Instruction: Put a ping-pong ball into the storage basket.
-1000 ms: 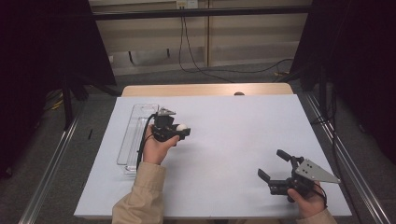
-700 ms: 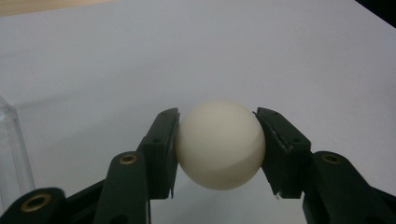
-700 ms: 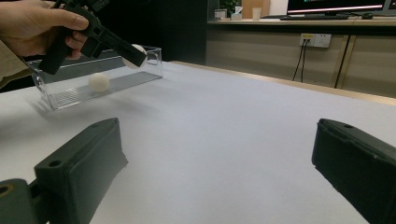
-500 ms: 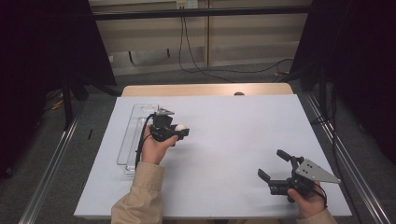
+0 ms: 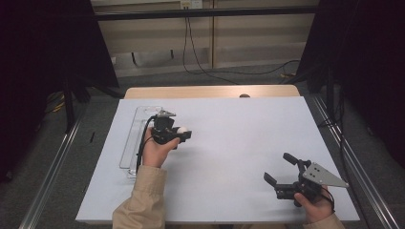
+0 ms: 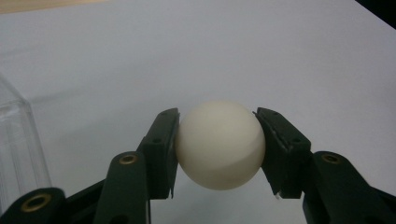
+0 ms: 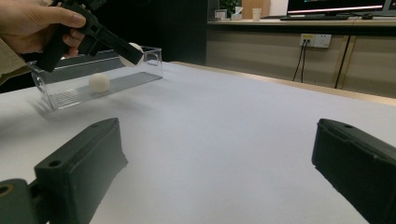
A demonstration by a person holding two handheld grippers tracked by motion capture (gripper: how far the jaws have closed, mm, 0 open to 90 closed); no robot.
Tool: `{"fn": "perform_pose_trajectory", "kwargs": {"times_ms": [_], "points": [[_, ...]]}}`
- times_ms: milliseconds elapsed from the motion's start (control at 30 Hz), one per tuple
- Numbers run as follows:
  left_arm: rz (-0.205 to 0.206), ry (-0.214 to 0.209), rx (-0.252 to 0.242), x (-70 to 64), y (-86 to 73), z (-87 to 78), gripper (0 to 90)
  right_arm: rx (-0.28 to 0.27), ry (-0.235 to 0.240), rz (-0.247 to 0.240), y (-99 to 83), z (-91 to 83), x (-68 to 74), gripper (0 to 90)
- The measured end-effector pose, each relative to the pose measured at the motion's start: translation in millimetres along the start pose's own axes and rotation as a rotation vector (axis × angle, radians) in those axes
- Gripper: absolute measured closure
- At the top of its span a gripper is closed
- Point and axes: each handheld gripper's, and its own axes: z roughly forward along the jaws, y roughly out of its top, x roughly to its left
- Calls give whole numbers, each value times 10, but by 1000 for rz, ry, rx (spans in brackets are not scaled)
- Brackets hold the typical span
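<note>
The left gripper [image 6: 218,147] has its jaws closed on a white ball [image 6: 219,143], one pad on each side at the ball's widest part, held clear above the white table [image 5: 248,143]. The clear tray [image 5: 135,125] lies just to the gripper's left, its long axis running away from the person (a second ball [image 7: 99,82] already rests inside it). The right gripper [image 5: 282,168] sits well away from the tray, jaws spread wide and empty. The left hand is plainly nearer the tray.
</note>
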Motion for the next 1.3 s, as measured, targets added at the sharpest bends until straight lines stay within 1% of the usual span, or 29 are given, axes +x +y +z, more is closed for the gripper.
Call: {"fn": "perform_pose_trajectory", "kwargs": {"times_ms": [200, 233, 267, 367, 467, 600, 933, 1067, 1300], "points": [[-10, 1, -5, 17, 6, -16, 511, -2, -1, 0, 2, -5, -4, 15], [-3, 3, 1, 24, 6, -23, 511, -3, -1, 0, 2, -5, -4, 15], [-11, 3, 0, 24, 4, -25, 511, -2, 0, 0, 1, -4, -2, 15], [-9, 5, 1, 42, 6, -37, 511, -4, 1, -1, 2, -4, -1, 15], [-23, 7, -1, 55, 4, -48, 511, -4, 0, 0, 2, -5, -4, 15], [-29, 11, 1, 82, 0, -67, 511, -3, 1, 0, 1, -3, -2, 14], [-34, 14, 2, 104, -2, -94, 511, -3, 2, 1, 1, -2, 1, 15], [-29, 20, 5, 124, -4, -111, 511, -4, 1, 0, 2, -2, 1, 15], [-36, 24, 5, 144, -6, -134, 511, -3, 2, 0, 1, 0, -1, 14]]}}
